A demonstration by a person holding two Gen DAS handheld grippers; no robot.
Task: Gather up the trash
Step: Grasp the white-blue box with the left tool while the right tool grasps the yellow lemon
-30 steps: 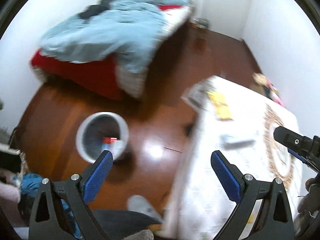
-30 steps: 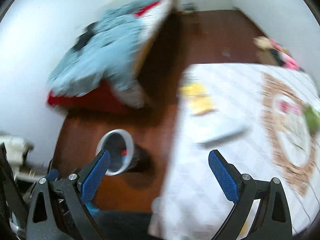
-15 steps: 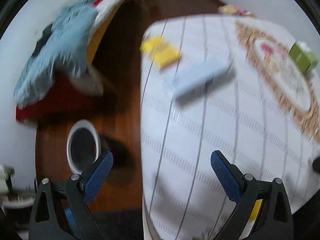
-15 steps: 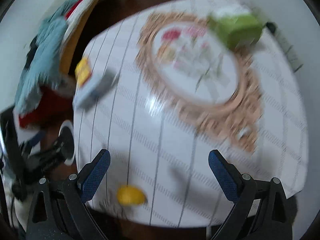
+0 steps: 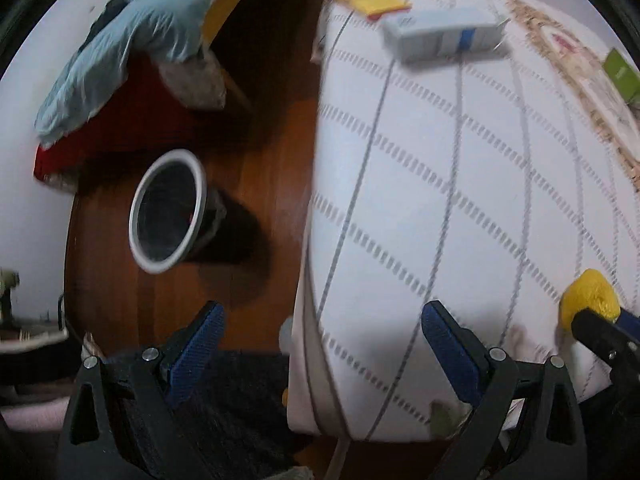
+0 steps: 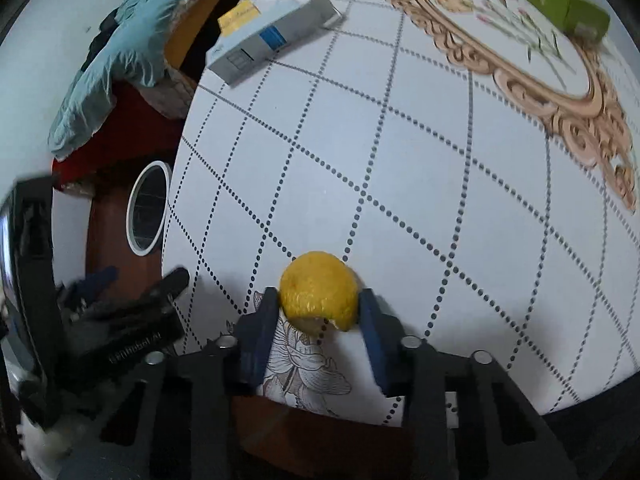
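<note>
A yellow lemon-like peel (image 6: 318,294) lies near the front edge of the white tablecloth (image 6: 400,160). My right gripper (image 6: 320,308) has closed its blue pads on both sides of it. The peel also shows at the right edge of the left wrist view (image 5: 588,294). My left gripper (image 5: 320,344) is open and empty, over the table's left edge. A round white-rimmed trash bin (image 5: 166,210) stands on the wooden floor left of the table; it also shows in the right wrist view (image 6: 147,208).
On the table lie a grey-white box with a blue stripe (image 6: 272,40), a yellow packet (image 6: 238,16) and a green box (image 6: 566,2). A bed with a light blue blanket (image 5: 132,36) stands beyond the bin. A dark cloth (image 5: 240,400) lies below my left gripper.
Both views have swung from the floor and bin toward the table. My right gripper has come down to the yellow peel and closed on it. My left gripper has stayed open.
</note>
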